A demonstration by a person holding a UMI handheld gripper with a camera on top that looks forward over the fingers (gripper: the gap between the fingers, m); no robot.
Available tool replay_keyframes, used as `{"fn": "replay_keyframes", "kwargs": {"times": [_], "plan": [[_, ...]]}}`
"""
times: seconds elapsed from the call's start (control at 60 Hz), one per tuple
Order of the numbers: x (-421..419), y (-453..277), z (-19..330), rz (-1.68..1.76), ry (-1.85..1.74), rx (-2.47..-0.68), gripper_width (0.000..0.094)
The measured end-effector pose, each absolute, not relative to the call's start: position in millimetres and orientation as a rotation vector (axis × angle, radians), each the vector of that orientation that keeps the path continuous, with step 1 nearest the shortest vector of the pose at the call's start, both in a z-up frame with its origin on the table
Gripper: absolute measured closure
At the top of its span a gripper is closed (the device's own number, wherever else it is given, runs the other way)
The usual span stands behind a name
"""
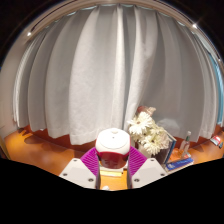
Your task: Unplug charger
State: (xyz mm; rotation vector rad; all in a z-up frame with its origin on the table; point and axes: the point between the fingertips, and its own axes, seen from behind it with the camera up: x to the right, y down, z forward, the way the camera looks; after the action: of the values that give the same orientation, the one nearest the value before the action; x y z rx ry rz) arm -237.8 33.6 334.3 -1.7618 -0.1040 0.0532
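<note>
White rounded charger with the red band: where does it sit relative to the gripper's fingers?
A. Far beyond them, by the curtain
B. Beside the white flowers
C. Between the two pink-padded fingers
C: the white rounded charger with a red band sits between the pink pads of the gripper.

White, red-banded charger (113, 146) sits upright between the pink-padded fingers.

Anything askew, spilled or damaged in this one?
Nothing stands out. The tool grips a white, red-banded object between its pads; curtains hang evenly, and white flowers stand beside it, undisturbed.
</note>
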Motion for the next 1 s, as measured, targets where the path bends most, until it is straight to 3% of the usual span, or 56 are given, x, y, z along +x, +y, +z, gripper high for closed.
{"fn": "replay_keyframes", "kwargs": {"times": [0.117,0.25,0.267,0.283,0.4,0.717,0.867,0.917,1.0], "plan": [[-161,32,294,0.0,-0.07,-1.835,0.0586],[-97,9,179,-0.029,-0.043,-1.994,0.0587],[-87,-4,184,-0.025,-0.036,-2.018,0.0586],[-86,5,158,-0.008,-0.032,-2.033,0.0586],[-57,-13,97,-0.011,-0.018,-2.109,0.0582],[-40,-30,15,-0.007,-0.013,-2.231,0.0505],[-42,-29,17,-0.053,-0.029,-2.191,0.0429],[-45,-33,6,-0.055,-0.022,-2.228,0.0361],[-53,-39,-3,-0.047,-0.052,-2.275,0.0151]]}}
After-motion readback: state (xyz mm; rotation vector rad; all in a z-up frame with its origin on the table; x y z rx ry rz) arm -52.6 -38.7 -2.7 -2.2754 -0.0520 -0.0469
